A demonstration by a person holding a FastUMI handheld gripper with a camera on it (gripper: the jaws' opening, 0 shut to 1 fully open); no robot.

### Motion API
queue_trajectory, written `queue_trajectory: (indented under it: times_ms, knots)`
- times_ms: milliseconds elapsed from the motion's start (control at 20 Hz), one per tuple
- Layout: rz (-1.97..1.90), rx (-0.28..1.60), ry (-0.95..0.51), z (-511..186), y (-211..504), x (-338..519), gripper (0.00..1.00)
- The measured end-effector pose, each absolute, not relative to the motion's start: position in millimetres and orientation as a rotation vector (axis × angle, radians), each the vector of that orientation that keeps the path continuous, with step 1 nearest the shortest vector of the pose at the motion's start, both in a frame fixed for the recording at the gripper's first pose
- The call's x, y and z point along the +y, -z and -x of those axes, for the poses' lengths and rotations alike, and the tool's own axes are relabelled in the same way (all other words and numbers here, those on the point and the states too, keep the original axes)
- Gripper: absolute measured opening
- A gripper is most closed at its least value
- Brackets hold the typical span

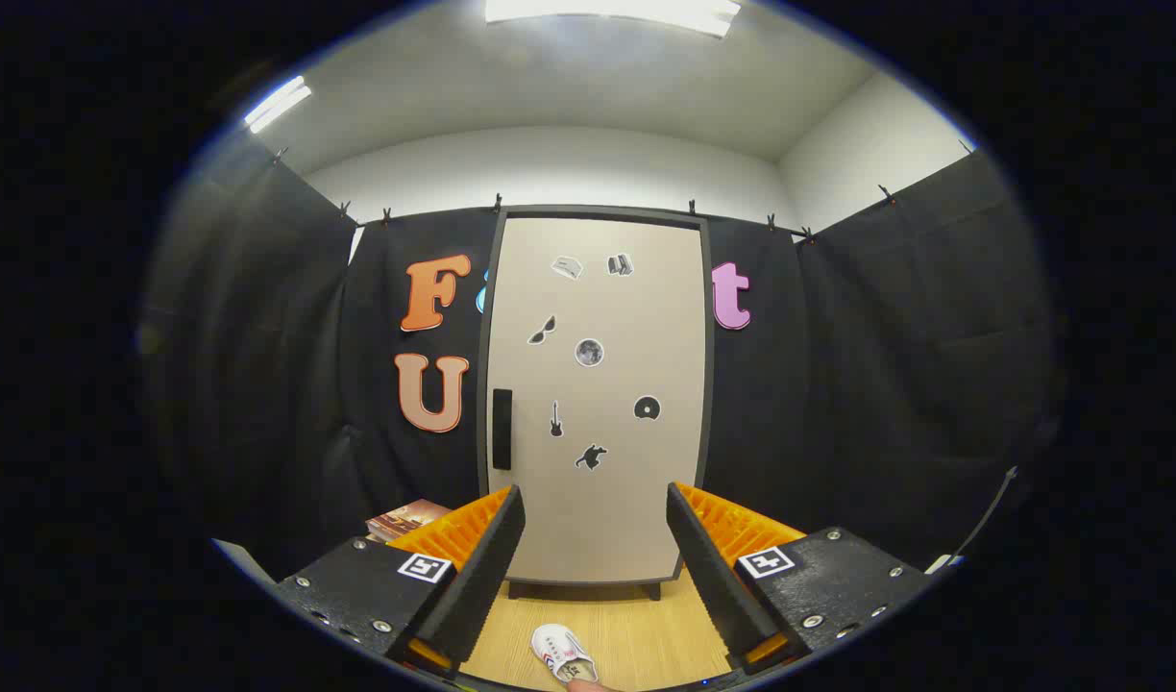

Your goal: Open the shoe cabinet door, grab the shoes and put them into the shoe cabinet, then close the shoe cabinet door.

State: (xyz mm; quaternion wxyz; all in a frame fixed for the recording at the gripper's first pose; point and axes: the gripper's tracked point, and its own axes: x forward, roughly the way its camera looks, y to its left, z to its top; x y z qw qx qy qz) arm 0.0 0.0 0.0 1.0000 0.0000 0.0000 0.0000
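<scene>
Beyond the fingers, shoe cabinet (598,404) upright against the black booth wall, beige door (612,519) shut, dark handle (502,429) on its left edge, 7 small dark stickers scattered over the front. Gripper (596,538) held wide apart, gripping nothing, 2 black fingers (482,577) framing the cabinet's lower part. White shoe (564,654) low between them on the wooden floor (636,625), near a fingertip. Book (405,519) left of the cabinet, partly hidden.
</scene>
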Motion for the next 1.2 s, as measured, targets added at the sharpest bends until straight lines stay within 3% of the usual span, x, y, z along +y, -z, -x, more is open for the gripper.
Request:
queue_trajectory:
  times_ms: [1200]
  knots:
    - [0.000,-0.003,-0.021,-9.9,2.6,15.0,0.93]
